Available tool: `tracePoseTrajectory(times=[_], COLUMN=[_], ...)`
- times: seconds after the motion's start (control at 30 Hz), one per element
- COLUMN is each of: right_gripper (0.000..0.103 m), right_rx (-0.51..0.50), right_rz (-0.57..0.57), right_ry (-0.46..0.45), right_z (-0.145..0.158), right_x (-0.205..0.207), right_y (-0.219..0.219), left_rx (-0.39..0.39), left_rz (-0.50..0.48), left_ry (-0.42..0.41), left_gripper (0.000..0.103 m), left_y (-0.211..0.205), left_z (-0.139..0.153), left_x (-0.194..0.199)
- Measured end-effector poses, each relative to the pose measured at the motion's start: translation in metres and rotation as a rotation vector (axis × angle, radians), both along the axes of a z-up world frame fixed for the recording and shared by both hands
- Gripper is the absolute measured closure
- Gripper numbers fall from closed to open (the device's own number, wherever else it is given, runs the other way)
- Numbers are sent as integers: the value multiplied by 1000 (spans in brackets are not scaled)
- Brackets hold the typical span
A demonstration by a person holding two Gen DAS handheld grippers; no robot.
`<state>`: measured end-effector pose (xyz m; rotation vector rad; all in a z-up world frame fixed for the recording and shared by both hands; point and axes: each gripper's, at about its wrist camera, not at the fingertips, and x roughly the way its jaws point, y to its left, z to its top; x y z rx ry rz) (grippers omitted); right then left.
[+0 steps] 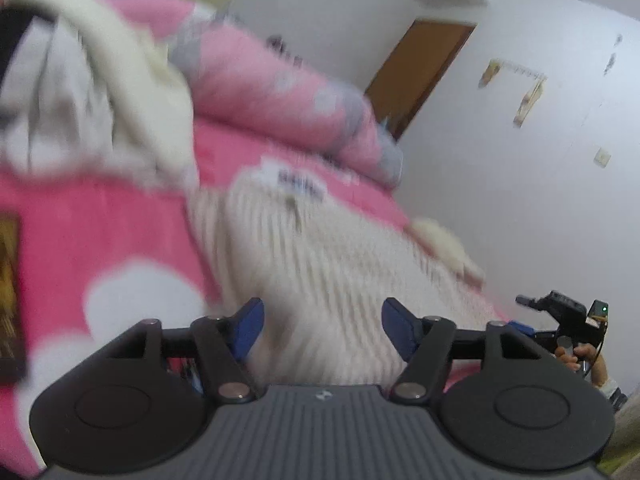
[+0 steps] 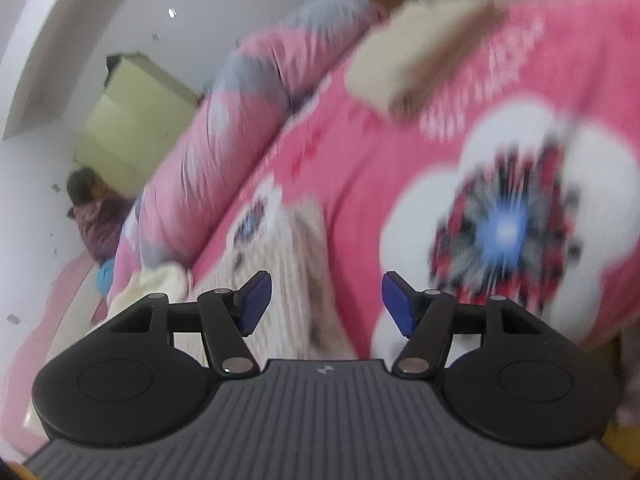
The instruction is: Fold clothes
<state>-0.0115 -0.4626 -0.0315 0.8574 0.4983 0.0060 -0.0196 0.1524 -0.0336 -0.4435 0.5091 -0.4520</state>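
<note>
Your left gripper (image 1: 322, 322) and right gripper (image 2: 326, 300), fingers apart and empty, hover over the cream sweater (image 1: 320, 248) lying straight ahead on the bed (image 1: 100, 232).

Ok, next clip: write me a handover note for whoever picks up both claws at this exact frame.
Left claw: open, empty, over the cream ribbed knit sweater.
Right claw: open, empty, pointing at the same sweater's edge.
The sweater lies spread on the pink flowered bed cover. A heap of pale clothes sits beyond it; a folded beige garment lies further up the bed.
Done: apparently one piece folded.
Left: grip the sweater and fold it, then the heap. Both views are blurred.
</note>
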Motion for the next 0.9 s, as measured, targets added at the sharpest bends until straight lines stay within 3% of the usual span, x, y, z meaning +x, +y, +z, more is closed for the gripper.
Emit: tracePoseTrajectory(times=[0.07,0.27,0.57,0.77,0.83,0.9], right_gripper=[42,42,42,44,50,81], right_rx=[-30,-120,-248,-292,-306,-320], right_rz=[25,162,379,460,485,510], right_ry=[-11,-19,49,81,92,103], right_z=[9,18,18,8,4,1], right_x=[20,105,195,223,231,240], right_y=[2,20,36,42,44,46], left_rx=[-19,139,186,169,163,147], left_rz=[20,61,37,4,-5,-5], left_ry=[-56,2,141,192,195,202], left_gripper=[33,29,34,47,52,54], left_y=[10,-5,-17,-21,-20,-16], left_z=[15,31,0,-18,-22,-25], left_x=[3,64,180,214,217,220])
